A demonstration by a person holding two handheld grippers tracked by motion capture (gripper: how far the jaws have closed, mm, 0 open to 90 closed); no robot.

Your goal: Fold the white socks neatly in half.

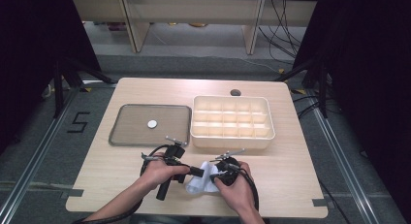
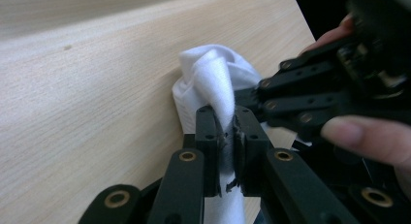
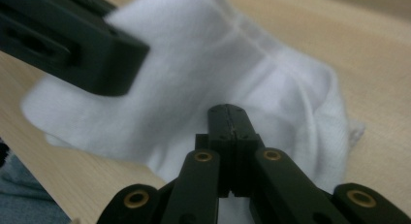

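Observation:
A crumpled white cloth (image 1: 202,179) lies on the wooden table near its front edge, between my two hands. My left gripper (image 2: 225,122) is shut on an upright fold of the cloth (image 2: 213,73), which is pinched between its pads. My right gripper (image 3: 229,112) has its jaws pressed together, tips resting against the cloth (image 3: 252,64); I see no fabric between them. In the high view the left gripper (image 1: 200,172) reaches in from the left and the right gripper (image 1: 214,176) from the right, meeting at the cloth. The right gripper (image 2: 252,95) touches the cloth's right side.
A grey flat tray (image 1: 121,136) with a small white disc (image 1: 152,123) sits at the left middle of the table. A cream box (image 1: 231,139) divided into several compartments stands to its right. The table's front edge runs just below my hands.

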